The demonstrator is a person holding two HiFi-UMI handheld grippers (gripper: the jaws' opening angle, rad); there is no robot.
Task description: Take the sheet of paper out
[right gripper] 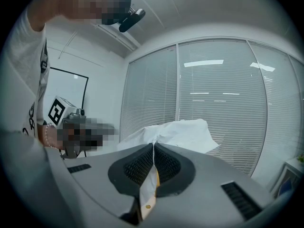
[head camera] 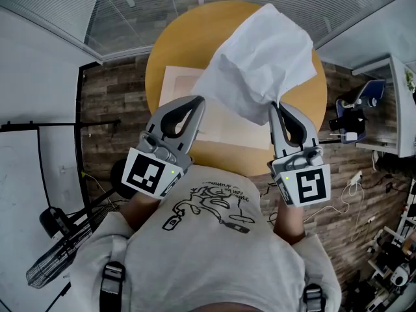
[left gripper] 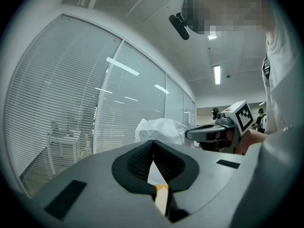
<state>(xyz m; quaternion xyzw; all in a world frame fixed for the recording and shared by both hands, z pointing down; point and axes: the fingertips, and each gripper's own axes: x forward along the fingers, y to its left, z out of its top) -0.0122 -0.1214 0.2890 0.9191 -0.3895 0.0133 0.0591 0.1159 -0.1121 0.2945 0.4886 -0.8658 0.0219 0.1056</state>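
Observation:
A crumpled white sheet of paper [head camera: 260,57] hangs in the air above the round yellow table [head camera: 166,44]. My right gripper [head camera: 273,104] is shut on its lower edge; in the right gripper view the sheet [right gripper: 178,132] runs down between the closed pads. My left gripper [head camera: 200,99] is level beside the sheet's lower left edge, its jaws closed tip to tip, and I see nothing pinched. The left gripper view shows the sheet [left gripper: 159,127] beyond the tips. A flat pale envelope [head camera: 177,83] lies on the table under both grippers.
Glass walls with white blinds [head camera: 52,5] surround the table's far side. A black stand with a fan [head camera: 55,265] sits on the wooden floor at the left. A desk with small devices and cables [head camera: 354,119] is at the right.

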